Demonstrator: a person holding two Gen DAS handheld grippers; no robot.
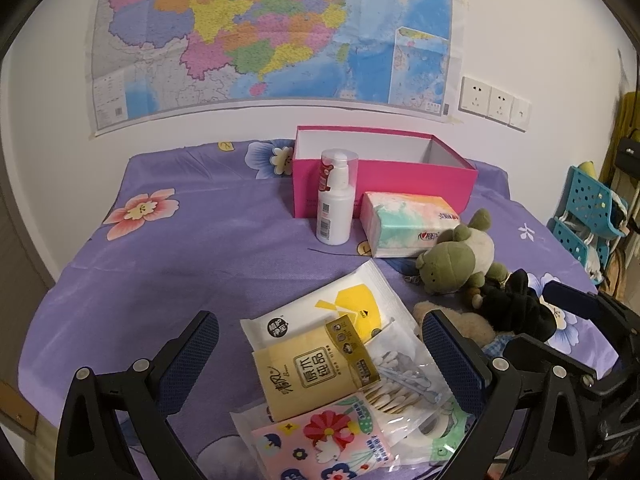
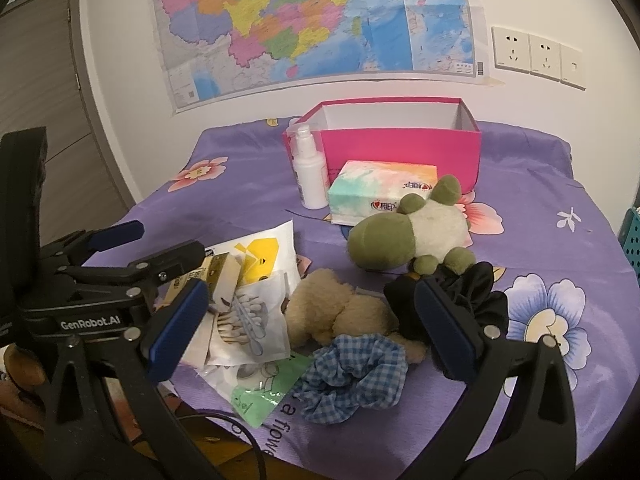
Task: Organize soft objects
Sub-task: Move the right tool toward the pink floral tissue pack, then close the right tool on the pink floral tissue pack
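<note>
Left wrist view: left gripper [image 1: 320, 364] hangs with jaws wide apart and empty over the flat packets; the yellow tissue pack [image 1: 308, 376] reads "原木纯品". The pink box [image 1: 384, 184] stands empty at the far edge. Judged step: nothing sorted yet.

Right wrist view: right gripper [image 2: 312, 324], jaws spread and empty, frames the tan plush [image 2: 336, 312] and checked scrunchie [image 2: 352, 376]. The other tool reads "GenRobot.AI". Next move likely calls for closing on one soft item.
</note>
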